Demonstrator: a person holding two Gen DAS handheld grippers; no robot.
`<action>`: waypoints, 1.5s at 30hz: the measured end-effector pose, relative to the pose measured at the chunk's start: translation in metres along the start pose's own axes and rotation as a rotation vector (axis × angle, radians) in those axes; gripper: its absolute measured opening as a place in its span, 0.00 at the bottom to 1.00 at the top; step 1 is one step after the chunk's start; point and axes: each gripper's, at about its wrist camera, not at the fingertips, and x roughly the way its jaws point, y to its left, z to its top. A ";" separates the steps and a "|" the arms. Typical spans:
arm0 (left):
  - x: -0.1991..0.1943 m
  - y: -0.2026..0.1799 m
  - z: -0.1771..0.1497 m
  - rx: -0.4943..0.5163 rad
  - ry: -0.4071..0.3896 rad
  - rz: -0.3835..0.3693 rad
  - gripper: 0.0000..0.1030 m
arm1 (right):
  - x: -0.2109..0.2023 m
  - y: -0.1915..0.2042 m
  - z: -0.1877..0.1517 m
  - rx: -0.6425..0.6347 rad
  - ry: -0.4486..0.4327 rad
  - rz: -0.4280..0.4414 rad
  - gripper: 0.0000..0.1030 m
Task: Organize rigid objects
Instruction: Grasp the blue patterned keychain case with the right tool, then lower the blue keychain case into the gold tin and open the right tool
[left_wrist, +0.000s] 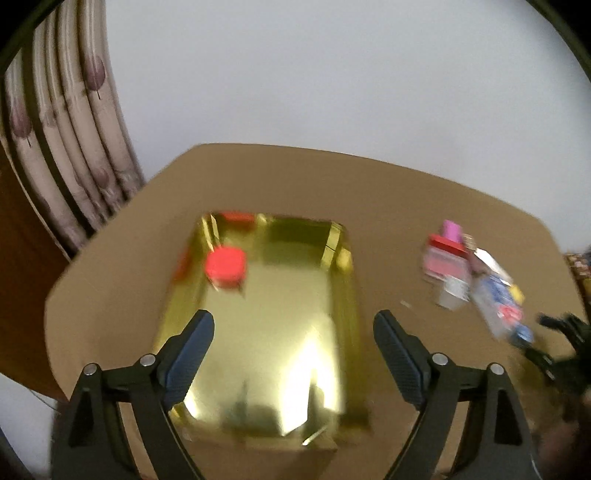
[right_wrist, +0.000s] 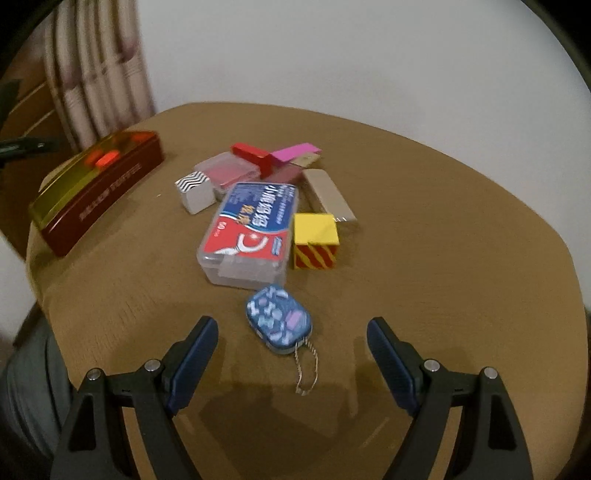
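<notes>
The left tongs (left_wrist: 293, 332) stand wide and empty over the gold inside of an open tin (left_wrist: 332, 295); a red block (left_wrist: 225, 266) lies in it, ahead and slightly left. The right tongs (right_wrist: 291, 338) also gape with nothing held, above the tabletop (right_wrist: 461, 258). A small blue patterned case (right_wrist: 279, 321) lies just ahead between their tips; beyond it a clear plastic box (right_wrist: 251, 232), and a yellow cube (right_wrist: 316, 240) to the right of that box.
</notes>
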 end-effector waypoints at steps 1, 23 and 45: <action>-0.003 -0.001 -0.007 -0.007 0.006 -0.019 0.83 | 0.003 -0.001 0.004 -0.025 0.020 0.018 0.83; -0.007 -0.009 -0.102 -0.091 0.196 -0.116 0.83 | 0.024 0.008 0.018 -0.179 0.200 0.063 0.30; -0.048 0.062 -0.123 -0.173 -0.006 0.091 0.84 | 0.095 0.250 0.230 -0.026 0.130 0.333 0.30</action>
